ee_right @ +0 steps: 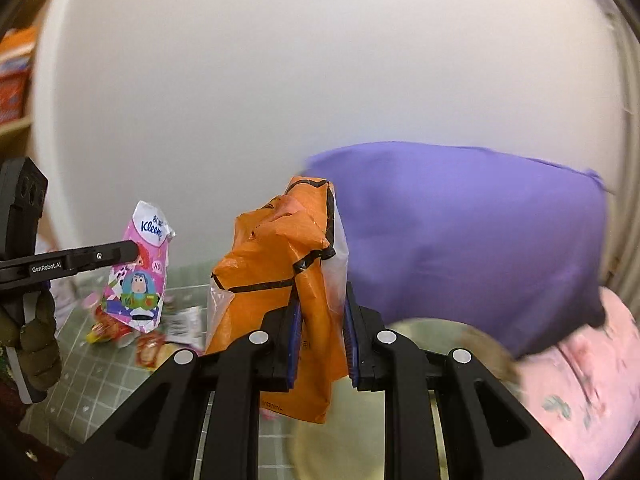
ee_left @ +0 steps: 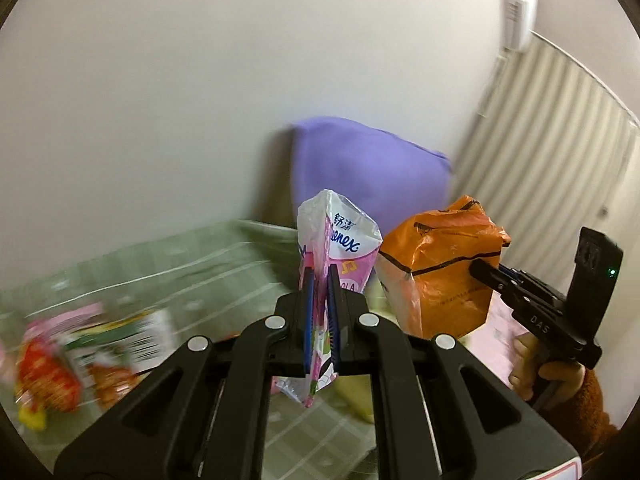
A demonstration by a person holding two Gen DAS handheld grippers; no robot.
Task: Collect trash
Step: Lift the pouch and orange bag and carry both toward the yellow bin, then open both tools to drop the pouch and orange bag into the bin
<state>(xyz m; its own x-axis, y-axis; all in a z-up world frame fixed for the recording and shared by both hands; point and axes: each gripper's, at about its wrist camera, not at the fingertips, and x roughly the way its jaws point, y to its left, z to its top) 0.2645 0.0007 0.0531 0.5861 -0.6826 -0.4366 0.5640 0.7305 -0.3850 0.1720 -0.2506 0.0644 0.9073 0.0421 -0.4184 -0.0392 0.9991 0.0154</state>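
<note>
My left gripper (ee_left: 319, 280) is shut on a pink and white Kleenex tissue wrapper (ee_left: 340, 236), held up in the air above the green checked bedcover (ee_left: 168, 268). The same wrapper (ee_right: 138, 276) shows at the left of the right wrist view, pinched by the left gripper's fingers (ee_right: 120, 254). My right gripper (ee_right: 320, 304) is shut on a crumpled orange plastic bag (ee_right: 276, 248), also lifted. In the left wrist view that orange bag (ee_left: 440, 272) hangs to the right with the right gripper's fingertips (ee_left: 486, 274) on it.
Red and yellow snack wrappers (ee_left: 56, 376) lie on the green cover at the left, and they (ee_right: 132, 336) show below the tissue wrapper. A purple pillow (ee_right: 472, 236) leans on the white wall. Pink bedding (ee_right: 580, 380) lies right. A curtain (ee_left: 540, 140) hangs far right.
</note>
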